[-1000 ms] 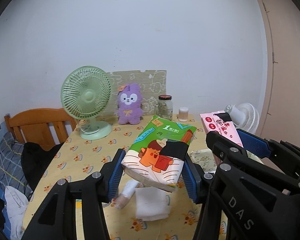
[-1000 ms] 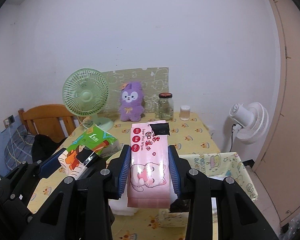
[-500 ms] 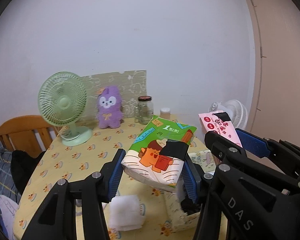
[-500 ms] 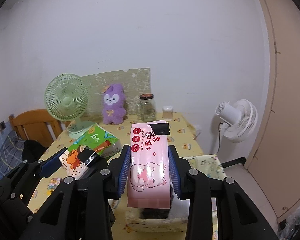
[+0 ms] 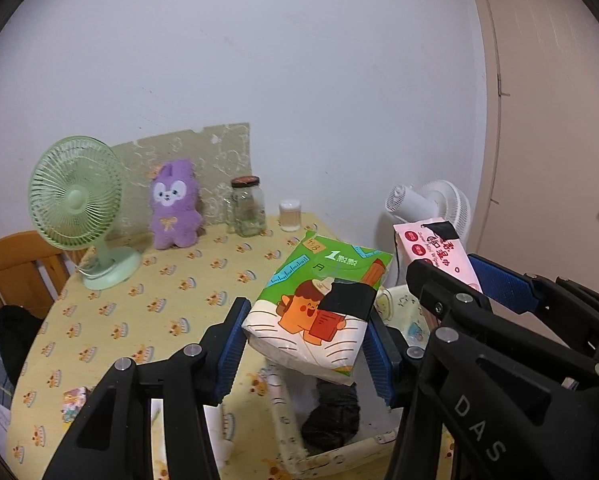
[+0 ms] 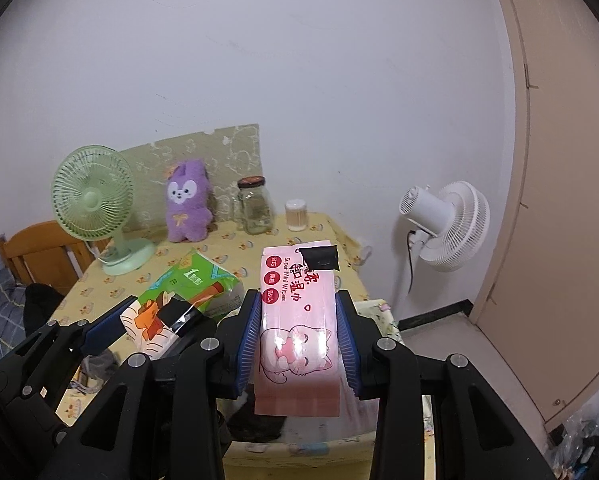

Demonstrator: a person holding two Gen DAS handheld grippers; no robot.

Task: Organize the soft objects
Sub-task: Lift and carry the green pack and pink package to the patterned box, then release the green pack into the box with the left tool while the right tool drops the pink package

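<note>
Above fabric bin [image 5: 331, 450]: glossy rectangular tissue pack [image 5: 319, 312].

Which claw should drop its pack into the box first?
Probably the left claw. Its green tissue pack hangs right above the open fabric box, while the right claw holds the pink wipes pack nearer the box's edge.

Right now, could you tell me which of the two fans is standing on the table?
The green fan, beside the purple plush on the yellow tablecloth. The white fan stands off the table by the door.
</note>
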